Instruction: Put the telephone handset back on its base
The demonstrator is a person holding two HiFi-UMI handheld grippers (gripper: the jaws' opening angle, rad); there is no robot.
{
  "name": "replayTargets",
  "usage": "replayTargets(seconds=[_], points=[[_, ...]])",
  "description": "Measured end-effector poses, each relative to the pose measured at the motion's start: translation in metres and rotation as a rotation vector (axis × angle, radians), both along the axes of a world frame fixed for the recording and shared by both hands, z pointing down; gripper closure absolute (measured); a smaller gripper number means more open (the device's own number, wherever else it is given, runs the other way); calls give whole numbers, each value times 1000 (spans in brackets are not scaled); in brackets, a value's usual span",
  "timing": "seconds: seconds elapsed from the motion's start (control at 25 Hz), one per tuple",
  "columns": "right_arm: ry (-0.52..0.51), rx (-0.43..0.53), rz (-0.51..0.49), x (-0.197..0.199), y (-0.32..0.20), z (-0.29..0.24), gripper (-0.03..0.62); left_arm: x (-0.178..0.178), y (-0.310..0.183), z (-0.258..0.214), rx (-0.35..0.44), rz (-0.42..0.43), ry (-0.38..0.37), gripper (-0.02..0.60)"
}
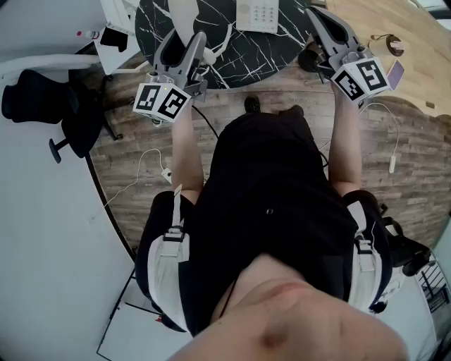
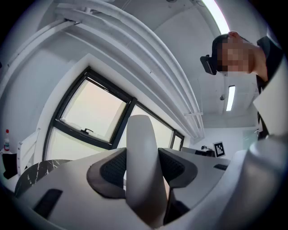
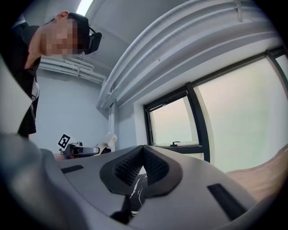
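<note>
The left tongs (image 1: 184, 44) are carrying the gripped white handset (image 2: 141, 170), the right tongs (image 3: 143, 157) are hanging closed and empty, and lowering it squarely onto the keypad base (image 1: 257, 14) is likely next.

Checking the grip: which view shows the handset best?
The left gripper view: the white handset stands close-up, clamped between the left tongs. The head view shows only one end; the right gripper view, a tiny distant shape.

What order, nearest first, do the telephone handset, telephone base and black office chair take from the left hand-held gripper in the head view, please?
1. Telephone handset: gripped by the left hand-held gripper.
2. Telephone base: on the marble table, rightward.
3. Black office chair: far left.
</note>
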State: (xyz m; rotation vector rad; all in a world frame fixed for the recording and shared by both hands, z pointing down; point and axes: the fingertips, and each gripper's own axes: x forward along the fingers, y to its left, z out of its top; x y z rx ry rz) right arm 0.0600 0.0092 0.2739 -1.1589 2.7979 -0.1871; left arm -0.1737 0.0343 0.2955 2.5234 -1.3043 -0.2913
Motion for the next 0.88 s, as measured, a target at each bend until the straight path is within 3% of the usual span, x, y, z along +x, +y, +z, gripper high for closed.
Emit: replayTargets(seconds=[0.28, 0.52, 0.88], points=[[19, -2, -8, -9, 3, 4, 563, 2, 1, 1, 0, 14, -7, 354], [-7, -15, 43, -10, -2, 6, 563, -3, -2, 7, -18, 16, -13, 354], [5, -51, 86, -8, 7, 22, 563, -1, -10, 35, -93, 42, -11, 354]])
